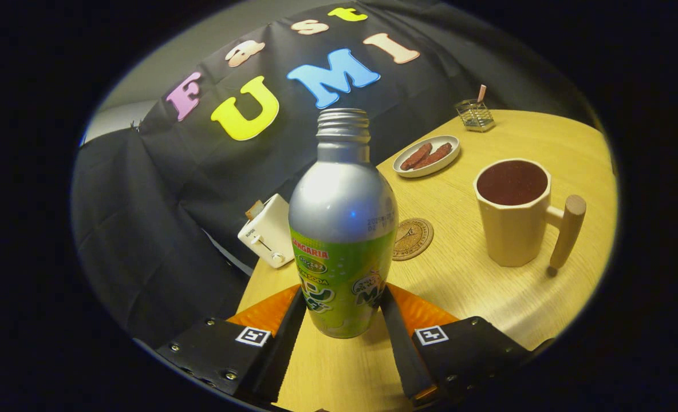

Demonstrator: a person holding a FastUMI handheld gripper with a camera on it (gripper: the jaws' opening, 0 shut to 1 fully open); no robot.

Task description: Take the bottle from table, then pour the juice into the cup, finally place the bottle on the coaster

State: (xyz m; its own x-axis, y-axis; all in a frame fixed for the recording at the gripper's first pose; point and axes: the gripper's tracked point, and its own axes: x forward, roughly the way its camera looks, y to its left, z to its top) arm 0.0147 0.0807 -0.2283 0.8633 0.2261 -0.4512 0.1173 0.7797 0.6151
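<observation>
A silver aluminium bottle with a green printed label (342, 229) stands upright between the two fingers of the gripper (342, 309), uncapped, its threaded neck bare at the top. Both fingers press against the lower sides of the label, one on each flank, so the gripper is pinching the bottle. Whether the bottle's base rests on the light wooden tabletop (488, 297) or sits just above it, I cannot tell. Just beyond the bottle, partly hidden behind its right shoulder, lies a round cork coaster with a printed emblem (413, 238), flat on the wood. Further right of that stands a cream faceted cup with a wooden peg handle (513, 214), upright, its dark inside showing, handle turned away from the bottle. Behind the coaster, toward the wall, a small oval white plate (426, 157) holds two brown sausage-like pieces. Past the plate sits a small wire-mesh holder (475, 114) with a pinkish stick poking out. Left of the bottle, at the table's edge, a small white toaster (267, 232) with something in its slot.
</observation>
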